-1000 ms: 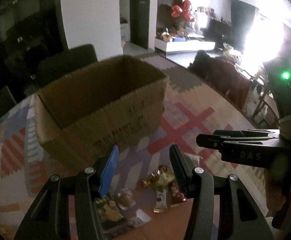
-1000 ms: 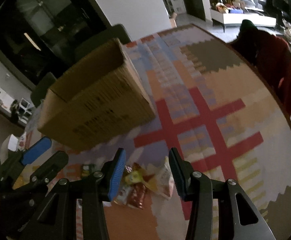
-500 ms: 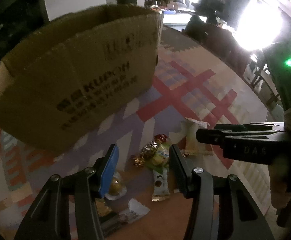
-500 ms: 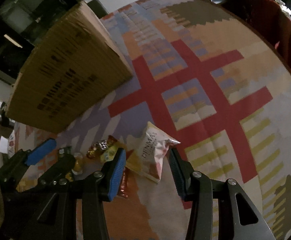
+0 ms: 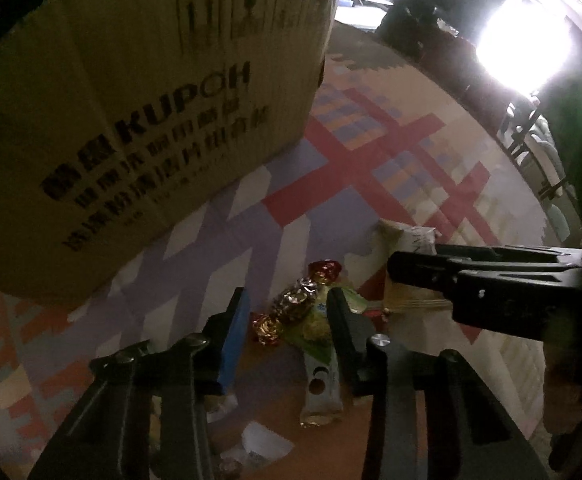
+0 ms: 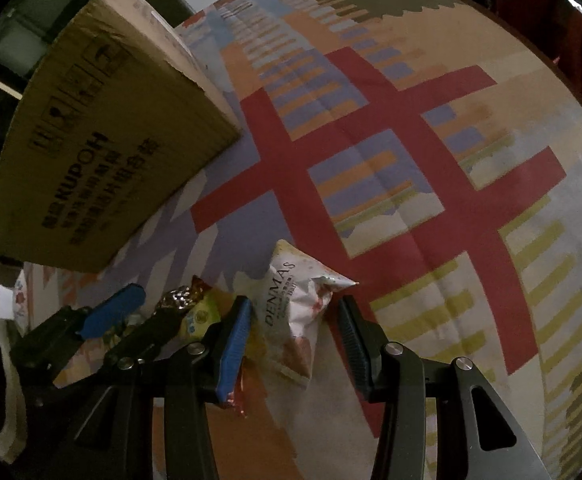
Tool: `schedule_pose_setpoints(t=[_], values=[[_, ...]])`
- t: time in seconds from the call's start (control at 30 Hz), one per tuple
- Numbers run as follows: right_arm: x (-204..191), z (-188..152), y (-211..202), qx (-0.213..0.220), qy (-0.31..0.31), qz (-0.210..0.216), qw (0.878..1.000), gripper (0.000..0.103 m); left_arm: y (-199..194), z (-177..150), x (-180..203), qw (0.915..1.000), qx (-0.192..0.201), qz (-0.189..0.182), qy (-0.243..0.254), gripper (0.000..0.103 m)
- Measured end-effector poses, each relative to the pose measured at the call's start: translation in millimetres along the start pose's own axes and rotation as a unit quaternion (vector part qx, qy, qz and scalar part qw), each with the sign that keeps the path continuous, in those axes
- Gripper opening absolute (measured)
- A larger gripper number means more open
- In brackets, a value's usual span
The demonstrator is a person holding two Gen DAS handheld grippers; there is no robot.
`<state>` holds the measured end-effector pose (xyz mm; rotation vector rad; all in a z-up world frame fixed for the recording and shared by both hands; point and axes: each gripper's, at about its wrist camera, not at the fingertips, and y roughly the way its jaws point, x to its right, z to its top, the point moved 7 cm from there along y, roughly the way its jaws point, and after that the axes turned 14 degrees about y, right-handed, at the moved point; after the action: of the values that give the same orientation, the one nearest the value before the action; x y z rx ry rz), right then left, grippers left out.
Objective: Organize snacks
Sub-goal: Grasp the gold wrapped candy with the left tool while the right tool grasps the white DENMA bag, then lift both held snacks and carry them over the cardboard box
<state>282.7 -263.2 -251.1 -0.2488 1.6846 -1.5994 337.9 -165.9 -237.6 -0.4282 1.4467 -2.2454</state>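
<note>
Between right tool (image 6: 293, 326) fingers: snack bag (image 6: 297, 308)

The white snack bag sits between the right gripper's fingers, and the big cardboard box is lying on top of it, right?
Not quite. The white snack bag does sit between the right gripper fingers, but the cardboard box is not on top of it. The box stands apart on the tablecloth, up and to the left of the bag. The right wrist view shows this.

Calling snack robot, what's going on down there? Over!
Left gripper closing around foil candies, not gripping. Right gripper open astride white snack bag. Cardboard box waits behind. Nothing blocking.
</note>
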Motion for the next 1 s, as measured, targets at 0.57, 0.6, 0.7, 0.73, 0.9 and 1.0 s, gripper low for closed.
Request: schedule_pose_setpoints(t=[0.57,0.6,0.7,0.73,0.9,1.0], values=[[-21.9,3.7,3.9,0.018,-0.048,-0.011,0.999,0.042,11.9,-4.5,-11.8,0.9976,-0.001,-0.026,-0.064,0.025],[-22.3,2.6,3.3,0.021,-0.051,-0.011,0.998,0.042,10.8,-4.2,-12.0,0.9975,0.001,-0.024,-0.067,0.025],[-23.9,0.5,2.6,0.025,-0.059,-0.009,0.998,0.035,5.3,-3.8,-14.6,0.9968,0.007,-0.016,-0.079,0.025],[-25.4,-0.5,1.8,0.024,-0.058,-0.005,0.998,0.035,4.4,-3.7,-15.7,0.9965,0.008,-0.014,-0.082,0.025],[-20.6,-0.1,-3.6,0.028,-0.064,0.0,0.998,0.034,-6.2,-4.5,-16.8,0.9951,0.017,-0.008,-0.097,0.025],[-21.7,0.0,-9.1,0.033,-0.072,0.003,0.997,0.034,-14.3,-5.1,-16.5,0.9944,0.024,-0.002,-0.103,0.025]])
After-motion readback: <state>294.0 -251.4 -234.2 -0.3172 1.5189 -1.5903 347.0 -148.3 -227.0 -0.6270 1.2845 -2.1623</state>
